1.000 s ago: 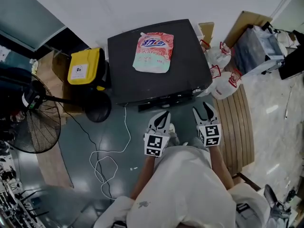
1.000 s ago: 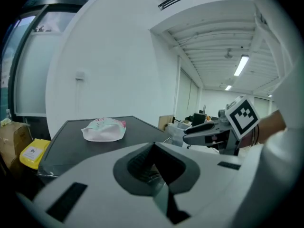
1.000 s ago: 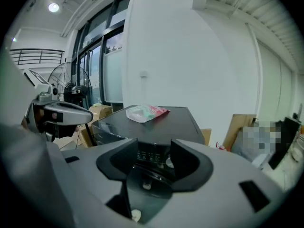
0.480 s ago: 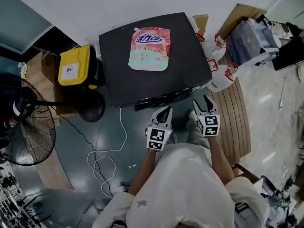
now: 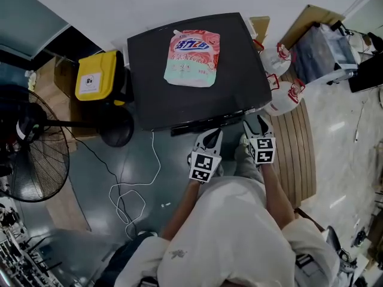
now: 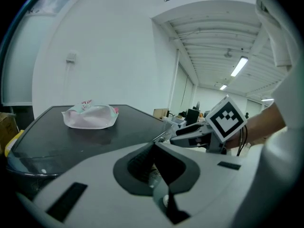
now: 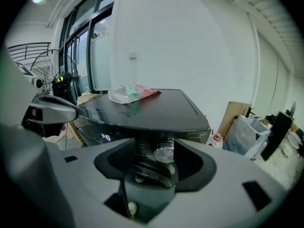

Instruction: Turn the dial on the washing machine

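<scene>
The black washing machine (image 5: pixel 191 97) stands before me with a pink detergent pouch (image 5: pixel 192 58) lying on its lid. Its silver dial (image 7: pixel 164 154) sits on the front panel under the lid's edge. My right gripper (image 7: pixel 156 142) is open, its jaws have just been opening, and the dial shows in the gap just ahead without the pads pressing on it. In the head view the right gripper (image 5: pixel 253 124) reaches the panel's right end. My left gripper (image 5: pixel 212 135) hovers beside it, shut and empty, a little short of the panel.
A yellow bin (image 5: pixel 96 82) and a standing fan (image 5: pixel 36 160) are on the left. A white cable (image 5: pixel 134 190) loops over the floor. White bags (image 5: pixel 281 91) and a slatted wooden platform (image 5: pixel 302 154) lie to the right of the machine.
Both grippers have drawn closer to the machine's front edge. The right fingertips now sit at the control panel.
</scene>
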`<state>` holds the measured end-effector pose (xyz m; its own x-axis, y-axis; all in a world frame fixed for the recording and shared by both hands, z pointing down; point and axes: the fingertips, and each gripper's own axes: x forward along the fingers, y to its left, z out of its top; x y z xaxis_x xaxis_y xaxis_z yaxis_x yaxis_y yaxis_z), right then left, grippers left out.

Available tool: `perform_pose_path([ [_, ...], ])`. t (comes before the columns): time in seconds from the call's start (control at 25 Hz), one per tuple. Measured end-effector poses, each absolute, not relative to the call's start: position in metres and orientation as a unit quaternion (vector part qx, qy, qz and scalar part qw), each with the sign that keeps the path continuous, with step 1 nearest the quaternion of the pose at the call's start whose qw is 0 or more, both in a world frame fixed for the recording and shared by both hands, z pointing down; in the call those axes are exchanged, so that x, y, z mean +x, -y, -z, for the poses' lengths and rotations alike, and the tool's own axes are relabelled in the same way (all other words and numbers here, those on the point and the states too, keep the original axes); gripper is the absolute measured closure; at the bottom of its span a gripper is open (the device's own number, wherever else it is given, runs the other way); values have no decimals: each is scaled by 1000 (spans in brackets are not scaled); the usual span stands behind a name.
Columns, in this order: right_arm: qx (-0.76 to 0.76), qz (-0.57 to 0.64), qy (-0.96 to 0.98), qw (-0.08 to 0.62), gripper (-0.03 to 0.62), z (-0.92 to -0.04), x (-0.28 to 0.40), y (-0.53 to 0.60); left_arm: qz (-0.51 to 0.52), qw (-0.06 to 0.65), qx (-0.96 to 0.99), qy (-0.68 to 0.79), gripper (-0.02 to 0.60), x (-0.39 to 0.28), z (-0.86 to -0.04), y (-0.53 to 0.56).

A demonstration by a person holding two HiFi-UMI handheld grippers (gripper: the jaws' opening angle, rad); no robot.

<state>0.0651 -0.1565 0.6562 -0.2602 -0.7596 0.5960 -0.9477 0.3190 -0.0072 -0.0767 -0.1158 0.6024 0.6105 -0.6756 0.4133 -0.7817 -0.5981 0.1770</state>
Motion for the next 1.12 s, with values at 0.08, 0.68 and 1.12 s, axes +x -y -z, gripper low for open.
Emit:
perform_pose_path([
  [0.08,551,-190,771,257,333,-663,68,160,-158,174,881,410,568,-73,-605,118],
  [0.68,533,-251,763,266,279,-711,81,183,-189,186,869,418,568,-48,-618,128],
  [1.12,520,-285,763,258,300,-726,81,188,-200,201,853,438,568,-40,-624,122],
])
